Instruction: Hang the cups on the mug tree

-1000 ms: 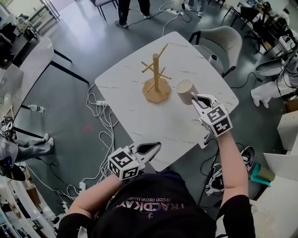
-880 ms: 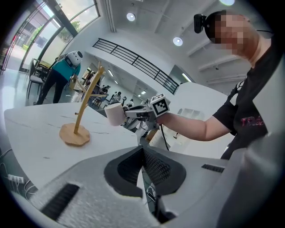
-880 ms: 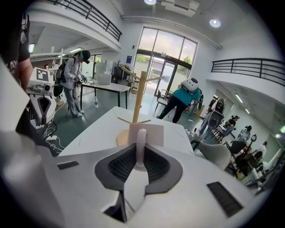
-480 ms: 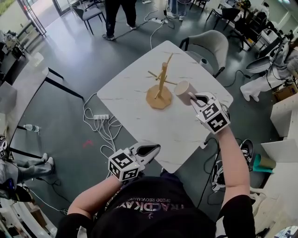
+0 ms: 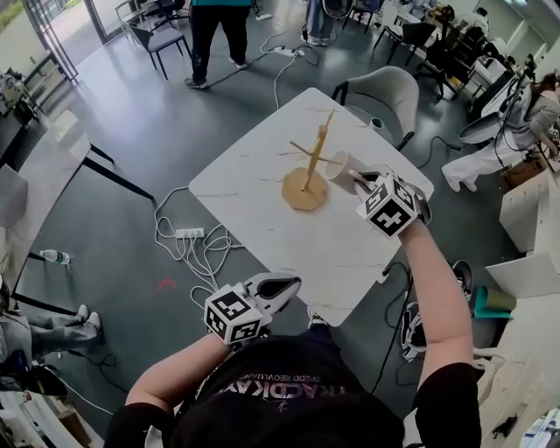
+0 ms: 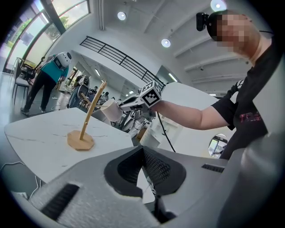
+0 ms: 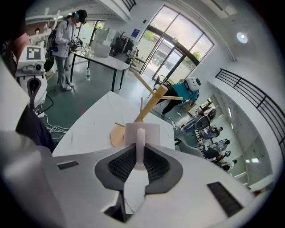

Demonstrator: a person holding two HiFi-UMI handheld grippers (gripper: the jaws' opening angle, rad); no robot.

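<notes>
While the right gripper [image 5: 360, 178] pinched the cup [image 5: 339, 171] by its handle just right of the mug tree [image 5: 311, 171], the left gripper [image 5: 282, 285] had its jaws pressed together

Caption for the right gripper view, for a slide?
Right claw shut on the cup by its handle, just short of the wooden mug tree on the white table.

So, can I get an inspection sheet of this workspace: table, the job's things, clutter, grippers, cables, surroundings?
Surface: white table.
Job's things: wooden mug tree upright on the table; one cup held beside it, not yet hung.
Clutter: nothing seen on the table.
Grippers: right gripper shut on the cup's handle; left gripper shut, empty, by the table's near edge.
Cables: power strip and white cables on the floor left of the table.
Surroundings: chair behind the table; people standing beyond.
</notes>
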